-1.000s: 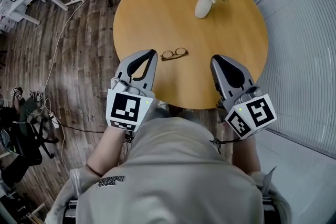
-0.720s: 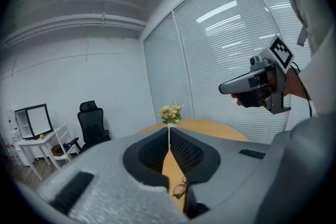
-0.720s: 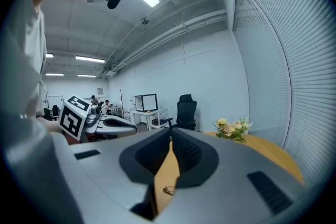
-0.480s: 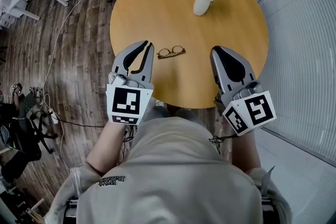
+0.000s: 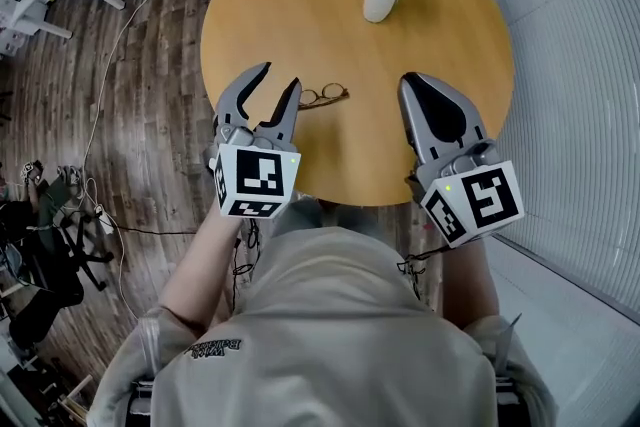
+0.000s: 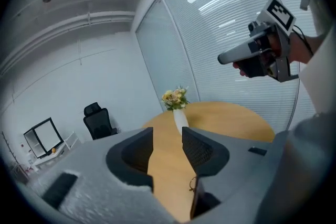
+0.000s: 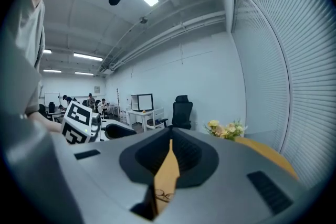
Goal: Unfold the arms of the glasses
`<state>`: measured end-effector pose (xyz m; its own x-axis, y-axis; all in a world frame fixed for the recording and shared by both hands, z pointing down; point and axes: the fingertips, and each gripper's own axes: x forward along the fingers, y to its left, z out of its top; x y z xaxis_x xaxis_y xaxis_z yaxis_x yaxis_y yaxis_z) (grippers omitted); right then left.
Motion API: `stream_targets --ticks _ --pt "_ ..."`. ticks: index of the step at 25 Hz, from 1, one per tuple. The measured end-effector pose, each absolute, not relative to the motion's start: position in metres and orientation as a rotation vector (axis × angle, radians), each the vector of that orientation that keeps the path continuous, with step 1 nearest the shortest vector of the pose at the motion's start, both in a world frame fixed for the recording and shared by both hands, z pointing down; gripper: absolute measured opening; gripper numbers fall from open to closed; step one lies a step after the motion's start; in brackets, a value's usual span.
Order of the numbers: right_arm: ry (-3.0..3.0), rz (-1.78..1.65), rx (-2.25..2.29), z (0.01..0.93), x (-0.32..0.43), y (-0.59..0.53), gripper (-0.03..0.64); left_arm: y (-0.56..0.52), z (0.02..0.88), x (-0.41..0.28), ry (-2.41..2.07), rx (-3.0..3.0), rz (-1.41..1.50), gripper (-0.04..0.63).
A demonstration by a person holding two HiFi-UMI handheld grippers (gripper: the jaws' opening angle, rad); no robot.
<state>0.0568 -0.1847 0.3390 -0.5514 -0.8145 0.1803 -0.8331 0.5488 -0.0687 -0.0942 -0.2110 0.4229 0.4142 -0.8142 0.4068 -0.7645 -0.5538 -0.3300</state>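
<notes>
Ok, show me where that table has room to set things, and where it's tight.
Bare: the wide middle between the glasses and the vase; the far-left arc of the table; the right side between vase and right gripper; the near strip between both grippers. Tight: around the glasses, where the left gripper, jaws just opened and empty, sits close beside them.

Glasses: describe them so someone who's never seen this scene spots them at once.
Start at the round wooden table; a white vase of flowers stands at its far side. The glasses lie on the near half, left of the middle, well apart from the vase. They are the only other thing lying on the top: small, flat, thin dark rims round two lenses.
</notes>
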Motion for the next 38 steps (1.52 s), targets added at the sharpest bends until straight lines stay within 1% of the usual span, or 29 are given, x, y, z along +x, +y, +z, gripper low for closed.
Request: stream_targets --ticks 8,23,30,34,38 --pt "-2.602 0.246 1.387 0.373 0.053 -0.201 0.037 -0.224 0.496 -0.087 1.371 -2.603 -0.998 0.172" --pt "-2.441 0.357 1.329 0.484 0.052 -0.222 0.037 -0.225 0.65 -0.067 1.141 -2.612 -1.372 0.172" --pt "-2.402 0.381 1.238 0.524 0.046 -0.22 0.037 -0.227 0.691 -0.051 1.049 -2.582 -1.488 0.172" --pt "-2.394 0.425 1.241 0.535 0.041 -0.219 0.037 -0.228 0.712 -0.061 1.08 -2.52 -1.588 0.172" --pt "-2.392 0.479 1.255 0.543 0.039 -0.222 0.037 -0.233 0.721 -0.06 1.085 -2.496 -1.603 0.17"
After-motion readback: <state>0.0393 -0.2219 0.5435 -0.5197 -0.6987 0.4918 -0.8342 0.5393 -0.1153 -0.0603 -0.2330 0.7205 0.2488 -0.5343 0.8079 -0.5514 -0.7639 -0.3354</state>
